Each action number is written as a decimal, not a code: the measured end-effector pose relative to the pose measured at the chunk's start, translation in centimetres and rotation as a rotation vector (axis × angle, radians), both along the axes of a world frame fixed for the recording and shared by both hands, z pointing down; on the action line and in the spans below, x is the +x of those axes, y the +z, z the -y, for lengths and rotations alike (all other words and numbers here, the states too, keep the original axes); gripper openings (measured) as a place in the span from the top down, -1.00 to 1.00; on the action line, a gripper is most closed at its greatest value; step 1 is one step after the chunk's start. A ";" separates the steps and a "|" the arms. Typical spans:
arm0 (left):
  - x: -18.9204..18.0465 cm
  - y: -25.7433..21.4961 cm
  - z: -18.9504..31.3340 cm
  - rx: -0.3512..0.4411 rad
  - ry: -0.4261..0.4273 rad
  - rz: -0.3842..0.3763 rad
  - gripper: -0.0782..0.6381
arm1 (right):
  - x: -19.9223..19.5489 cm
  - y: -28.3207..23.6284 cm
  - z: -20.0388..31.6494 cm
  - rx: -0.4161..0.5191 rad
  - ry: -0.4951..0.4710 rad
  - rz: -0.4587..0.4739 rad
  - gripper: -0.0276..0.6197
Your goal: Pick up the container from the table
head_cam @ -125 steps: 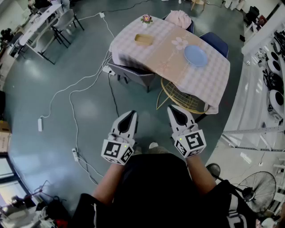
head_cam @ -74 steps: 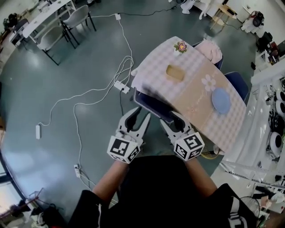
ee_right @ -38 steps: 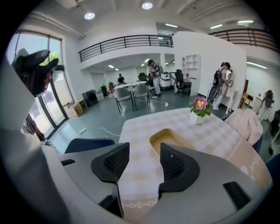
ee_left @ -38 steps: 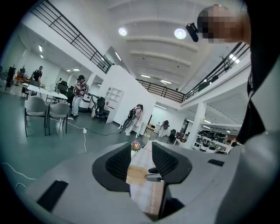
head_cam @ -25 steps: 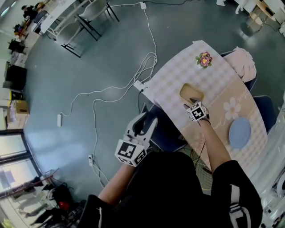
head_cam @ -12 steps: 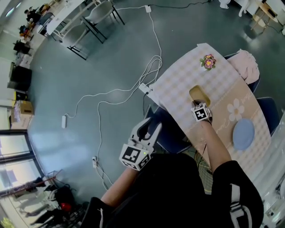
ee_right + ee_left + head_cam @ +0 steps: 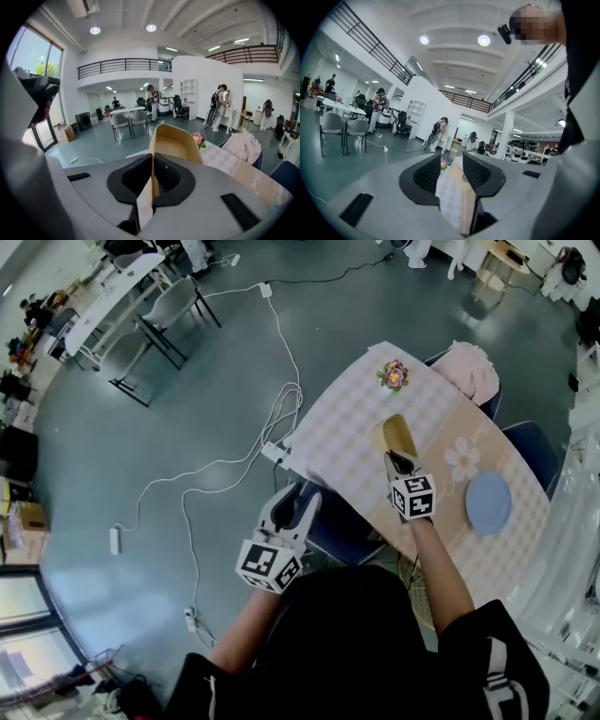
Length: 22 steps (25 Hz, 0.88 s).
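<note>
The container (image 7: 397,435) is a shallow tan tray, tipped up on edge above the checked table (image 7: 342,413). My right gripper (image 7: 399,461) is shut on its near rim and holds it off the cloth. In the right gripper view the tray (image 7: 176,143) rises beyond the right gripper (image 7: 152,176), its wall pinched between the pads. My left gripper (image 7: 292,497) hangs open off the table's near left corner, holding nothing. In the left gripper view the table's corner (image 7: 457,199) shows through the gap of the left gripper (image 7: 452,173).
On the table stand a small flower pot (image 7: 394,374) at the far end and a blue plate (image 7: 487,502) to the right. A pink cloth (image 7: 466,369) lies over a chair behind. A dark blue chair (image 7: 339,521) is tucked under the near edge. White cables (image 7: 272,418) trail over the floor.
My right gripper closed on the tray's rim where it lay on the table and rose with it, tipping it on edge. The left gripper lifted slightly.
</note>
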State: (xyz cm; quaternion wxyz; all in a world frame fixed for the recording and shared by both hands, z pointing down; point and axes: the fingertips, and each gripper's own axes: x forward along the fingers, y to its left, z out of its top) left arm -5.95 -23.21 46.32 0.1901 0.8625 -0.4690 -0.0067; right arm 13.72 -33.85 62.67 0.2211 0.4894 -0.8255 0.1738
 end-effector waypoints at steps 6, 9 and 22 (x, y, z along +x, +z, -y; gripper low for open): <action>1.4 -2.7 1.1 0.071 0.061 -0.047 0.44 | -0.8 -10.9 -3.3 0.174 0.067 0.096 0.87; 2.4 -3.3 1.6 0.089 0.087 -0.057 0.54 | -0.8 -15.0 -4.7 0.239 0.089 0.130 0.87; 9.5 -4.5 3.3 0.172 0.213 -0.003 0.73 | 3.1 -20.8 -8.6 0.364 0.207 0.104 0.88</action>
